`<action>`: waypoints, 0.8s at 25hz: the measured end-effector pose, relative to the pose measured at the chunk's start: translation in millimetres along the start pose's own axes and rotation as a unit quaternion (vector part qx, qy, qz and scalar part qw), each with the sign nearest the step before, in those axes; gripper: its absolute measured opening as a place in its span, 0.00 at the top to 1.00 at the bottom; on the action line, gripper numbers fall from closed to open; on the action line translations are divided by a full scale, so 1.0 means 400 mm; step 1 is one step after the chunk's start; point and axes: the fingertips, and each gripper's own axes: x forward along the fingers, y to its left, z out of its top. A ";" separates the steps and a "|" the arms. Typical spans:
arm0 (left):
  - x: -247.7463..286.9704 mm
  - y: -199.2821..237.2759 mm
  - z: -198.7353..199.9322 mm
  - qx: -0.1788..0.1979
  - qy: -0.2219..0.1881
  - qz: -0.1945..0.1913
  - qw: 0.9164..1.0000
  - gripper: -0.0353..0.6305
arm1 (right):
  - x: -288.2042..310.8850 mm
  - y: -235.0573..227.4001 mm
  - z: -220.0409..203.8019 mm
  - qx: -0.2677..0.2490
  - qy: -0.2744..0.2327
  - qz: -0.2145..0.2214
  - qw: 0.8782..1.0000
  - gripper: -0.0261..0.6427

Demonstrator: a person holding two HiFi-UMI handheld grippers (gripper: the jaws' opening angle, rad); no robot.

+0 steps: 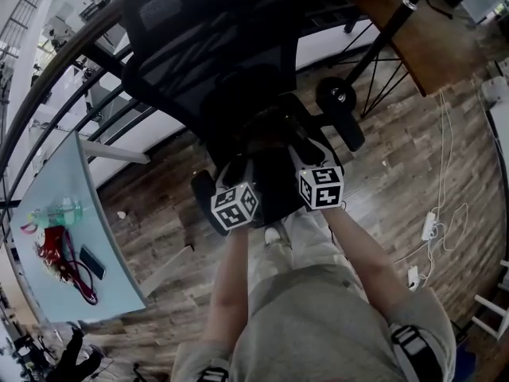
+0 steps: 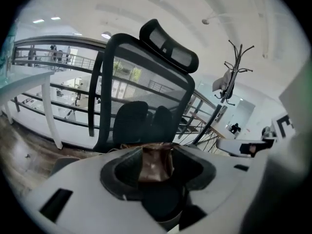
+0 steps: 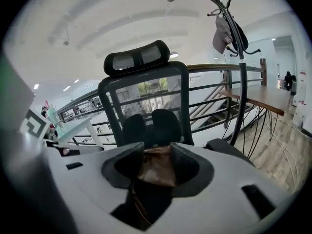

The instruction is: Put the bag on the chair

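A black mesh office chair (image 1: 203,50) stands straight ahead, its seat just beyond both grippers. A dark bag (image 1: 274,183) hangs between them at the seat's front edge. My left gripper (image 1: 242,173) is shut on a brown leather part of the bag (image 2: 155,165), which fills the gap between its jaws in the left gripper view. In the same way, my right gripper (image 1: 306,159) is shut on another brown leather part (image 3: 157,168). Both gripper views face the chair's backrest (image 2: 146,82) (image 3: 146,91) and headrest. Most of the bag is hidden below the jaws.
A glass table (image 1: 103,289) at the left carries a bottle, a red item and a phone. A wooden desk (image 1: 429,42) stands at the far right, with cables and a power strip (image 1: 429,225) on the floor. A railing runs behind the chair, beside a coat stand (image 3: 234,38).
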 end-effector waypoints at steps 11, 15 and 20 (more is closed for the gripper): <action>-0.196 -0.094 0.048 0.023 -0.050 -0.013 0.998 0.90 | -0.209 0.086 0.054 0.003 -0.034 0.009 0.999 0.93; -0.257 -0.102 0.054 0.018 -0.057 -0.018 0.998 0.92 | -0.269 0.120 0.076 -0.005 -0.052 0.012 0.999 0.94; -0.319 -0.101 0.059 0.030 -0.062 -0.018 0.997 0.93 | -0.333 0.161 0.082 -0.018 -0.071 0.014 0.997 0.95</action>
